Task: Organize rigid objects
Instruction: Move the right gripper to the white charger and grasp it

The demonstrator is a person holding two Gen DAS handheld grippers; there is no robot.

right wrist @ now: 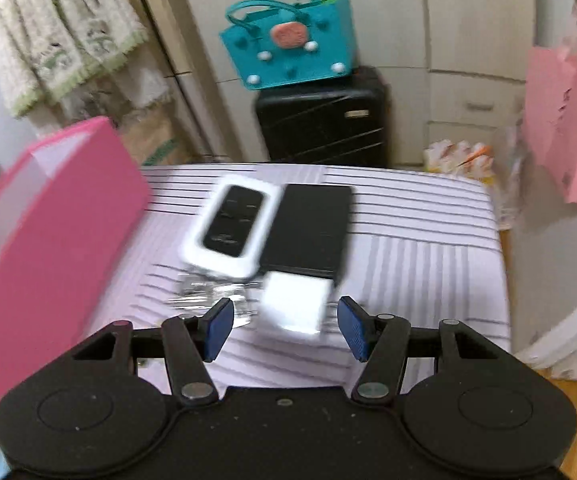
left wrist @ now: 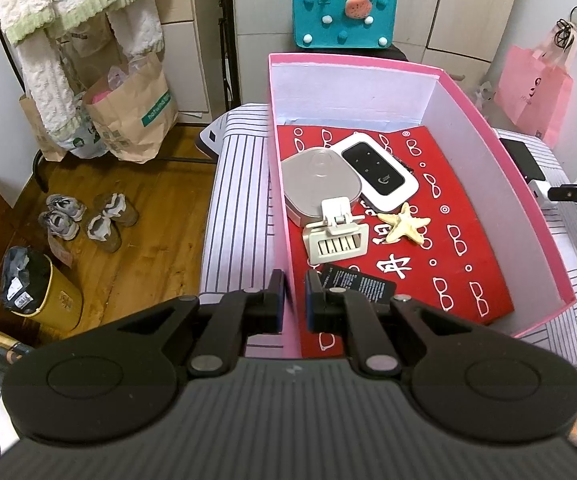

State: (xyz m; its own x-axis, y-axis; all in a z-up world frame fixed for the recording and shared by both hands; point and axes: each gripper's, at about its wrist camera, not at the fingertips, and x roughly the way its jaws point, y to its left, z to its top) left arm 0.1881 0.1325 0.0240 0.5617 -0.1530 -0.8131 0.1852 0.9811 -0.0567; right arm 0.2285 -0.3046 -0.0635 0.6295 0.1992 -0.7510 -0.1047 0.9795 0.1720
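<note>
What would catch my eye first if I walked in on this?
Probably the pink box on the striped table, holding a starfish and small gadgets on red lining. The left claw pinches the box's near wall, while the open right claw nears a white block.

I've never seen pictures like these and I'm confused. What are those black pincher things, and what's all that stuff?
Those are two grabbing tools, one in each of a person's hands, each with a small camera looking along its fingers. The picture looking into the box is from the left gripper: it is shut on the wall of a pink box holding a starfish, a grey case and a white-and-black gadget. The blurry picture is from the right gripper: it is open, holding nothing, above a white block on the striped cloth.
</note>
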